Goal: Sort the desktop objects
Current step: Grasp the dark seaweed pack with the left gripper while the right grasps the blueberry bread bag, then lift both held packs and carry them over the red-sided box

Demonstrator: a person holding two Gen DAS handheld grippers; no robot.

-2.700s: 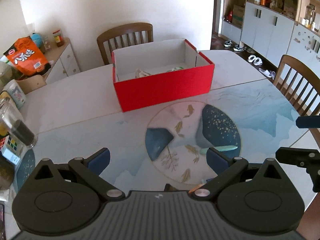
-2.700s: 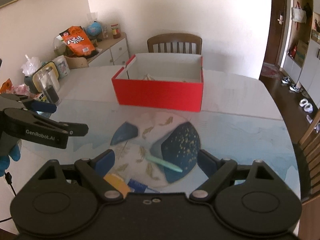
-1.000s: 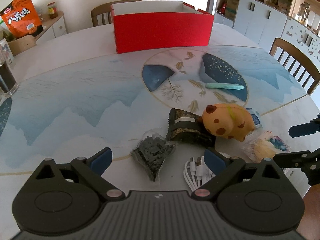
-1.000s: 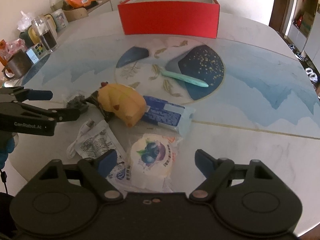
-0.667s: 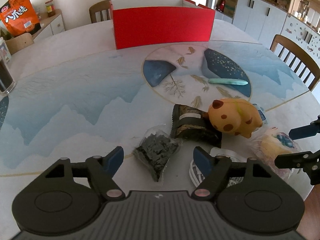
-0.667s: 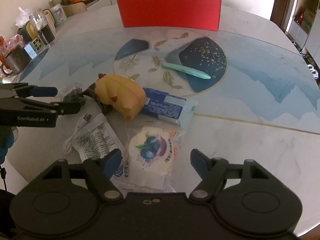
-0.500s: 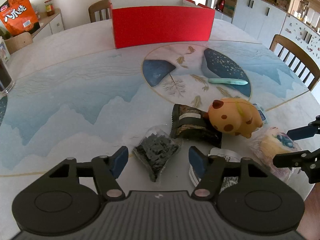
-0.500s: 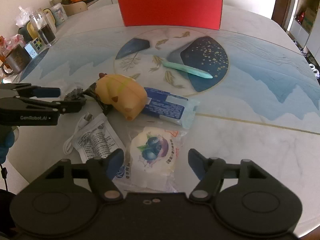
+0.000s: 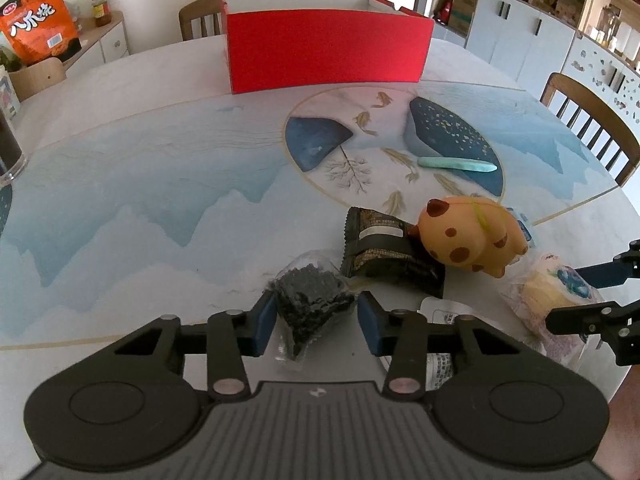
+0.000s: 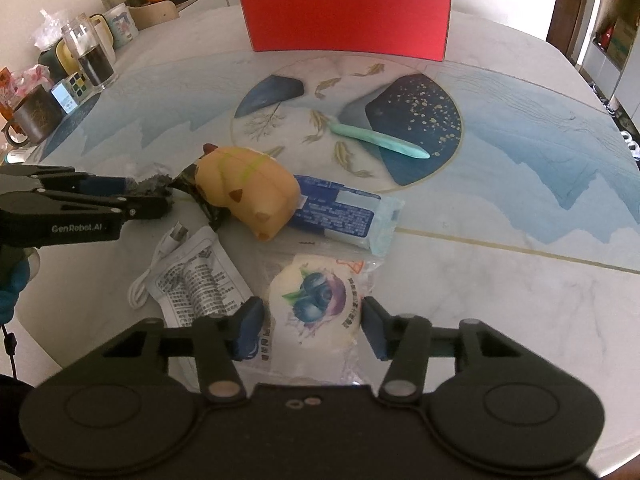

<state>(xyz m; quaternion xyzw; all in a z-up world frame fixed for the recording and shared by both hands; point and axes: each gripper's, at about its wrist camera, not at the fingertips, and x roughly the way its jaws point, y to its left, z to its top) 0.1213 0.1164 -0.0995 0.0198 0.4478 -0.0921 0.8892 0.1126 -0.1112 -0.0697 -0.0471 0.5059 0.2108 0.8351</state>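
Note:
A clear bag of dark bits (image 9: 312, 300) lies on the table between the fingers of my left gripper (image 9: 318, 318). Its jaws are closing, and a sliver of table still shows at the right pad. A wrapped blueberry bun (image 10: 316, 308) lies between the fingers of my right gripper (image 10: 312, 324), whose jaws are also closing and stand just off the bun. Beyond them lie a yellow spotted toy (image 10: 248, 192), a dark snack packet (image 9: 384, 252), a blue tissue pack (image 10: 340, 212), a bagged white cable (image 10: 196, 276) and a green pen (image 10: 380, 140). The red box (image 9: 324, 52) stands at the far side.
A glass jar (image 10: 94, 62), a mug (image 10: 34, 120) and a colour cube (image 10: 76, 86) crowd the table's left rim. An orange snack bag (image 9: 38, 20) sits on a side cabinet. Wooden chairs stand behind the box (image 9: 200, 20) and at the right (image 9: 592, 120).
Both grippers came down from above the box to the pile near the front edge. Over the last second both pairs of jaws narrowed, the left around the dark bag, the right around the bun.

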